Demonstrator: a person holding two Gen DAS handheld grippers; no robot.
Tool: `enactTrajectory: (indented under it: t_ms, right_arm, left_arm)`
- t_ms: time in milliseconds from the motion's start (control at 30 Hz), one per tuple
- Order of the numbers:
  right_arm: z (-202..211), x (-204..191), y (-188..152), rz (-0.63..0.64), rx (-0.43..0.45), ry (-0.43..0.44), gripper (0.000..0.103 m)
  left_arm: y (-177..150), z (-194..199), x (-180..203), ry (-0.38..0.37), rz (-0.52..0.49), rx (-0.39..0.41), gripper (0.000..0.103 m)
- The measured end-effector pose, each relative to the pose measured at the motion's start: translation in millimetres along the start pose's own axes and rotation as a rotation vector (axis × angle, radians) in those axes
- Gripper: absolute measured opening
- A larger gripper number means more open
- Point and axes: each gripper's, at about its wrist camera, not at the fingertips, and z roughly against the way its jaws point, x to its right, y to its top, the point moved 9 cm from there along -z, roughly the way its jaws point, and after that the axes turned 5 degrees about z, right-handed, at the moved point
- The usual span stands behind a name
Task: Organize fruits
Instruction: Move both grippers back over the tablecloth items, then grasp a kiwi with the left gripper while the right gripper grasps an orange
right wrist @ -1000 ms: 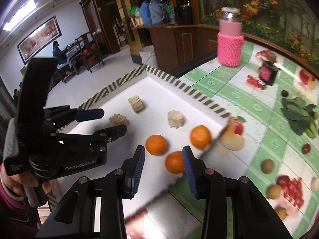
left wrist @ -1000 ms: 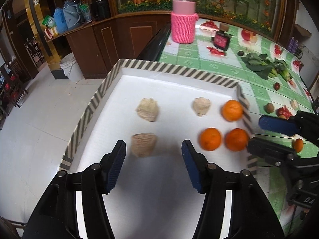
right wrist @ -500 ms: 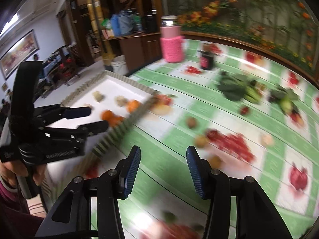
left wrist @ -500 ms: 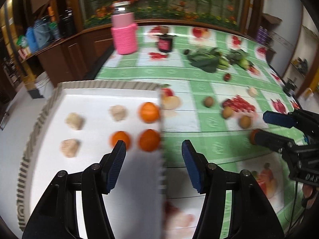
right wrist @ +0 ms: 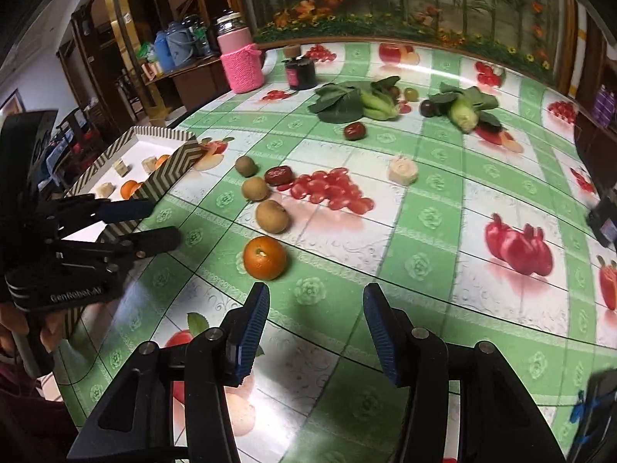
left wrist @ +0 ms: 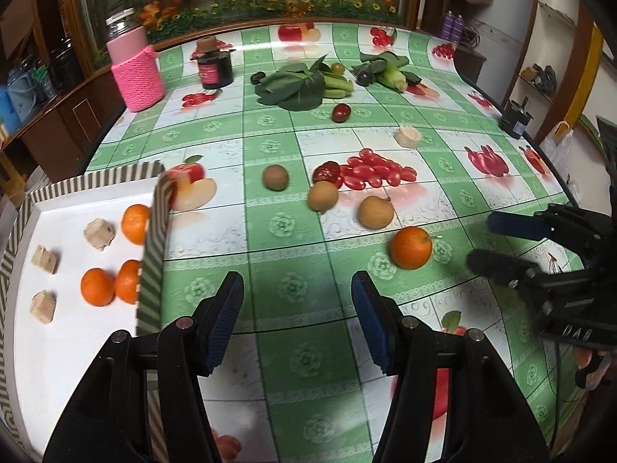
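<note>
A loose orange [left wrist: 411,247] lies on the green fruit-print tablecloth; it also shows in the right wrist view [right wrist: 265,257]. Two brown round fruits [left wrist: 376,212] [left wrist: 323,196] and a kiwi [left wrist: 275,177] lie behind it. A white tray [left wrist: 152,231] with a striped rim at the left holds three oranges [left wrist: 97,286] and three beige chunks [left wrist: 99,234]. My left gripper [left wrist: 297,322] is open and empty over the cloth, right of the tray. My right gripper [right wrist: 314,326] is open and empty, just short of the loose orange.
A pink-sleeved jar [left wrist: 135,69], a dark jar [left wrist: 214,64], leafy greens [left wrist: 297,85], corn [left wrist: 393,76], a red date [left wrist: 341,112] and a pale chunk [left wrist: 408,136] lie farther back. The table edge curves off at the right.
Both grippers swung right, away from the tray, to the open tablecloth. The loose orange and brown fruits came into view. Both stayed open.
</note>
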Motion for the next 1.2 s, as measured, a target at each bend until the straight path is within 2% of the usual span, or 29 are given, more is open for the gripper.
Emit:
enactTrajectory:
  t_ms: [100, 267, 300, 333, 433, 700, 967, 1033, 1067, 1100, 1200]
  right_arm:
    - [-11, -14, 6, 0.031, -0.006, 0.04, 0.053]
    - [-35, -30, 16, 0.079, -0.026, 0.053, 0.052]
    - [-41, -31, 17, 0.085, -0.035, 0.057, 0.047]
    - [-47, -33, 17, 0.096, -0.046, 0.057, 0.032]
    - [-50, -27, 14, 0.071, -0.052, 0.05, 0.032]
    - [-19, 16, 9, -0.027, -0.004, 0.001, 0.032]
    - [-14, 30, 2, -0.063, 0.01, 0.015, 0.032]
    - [-16, 29, 2, -0.066, 0.011, 0.024, 0.032]
    - [-16, 29, 2, -0.067, 0.011, 0.026, 0.032]
    - [-16, 28, 2, -0.066, 0.012, 0.029, 0.032]
    - [-17, 26, 2, -0.063, 0.013, 0.037, 0.032]
  left_arm:
    - [1, -1, -1, 0.006, 0.009, -0.002, 0.057]
    - [7, -4, -8, 0.013, 0.026, -0.005, 0.057]
    - [8, -6, -7, 0.011, 0.023, -0.005, 0.057]
    - [9, -6, -4, 0.007, 0.018, -0.004, 0.057]
    - [12, -11, 5, -0.013, 0.008, -0.007, 0.057]
    - [22, -36, 40, -0.06, -0.025, -0.038, 0.057]
    - [28, -57, 61, -0.059, -0.051, -0.044, 0.056]
    - [28, -62, 61, -0.056, -0.051, -0.048, 0.046]
    - [28, -63, 60, -0.054, -0.049, -0.046, 0.033]
    - [30, -62, 58, -0.045, -0.053, -0.033, 0.026]
    - [29, -60, 54, -0.066, -0.031, -0.039, 0.026]
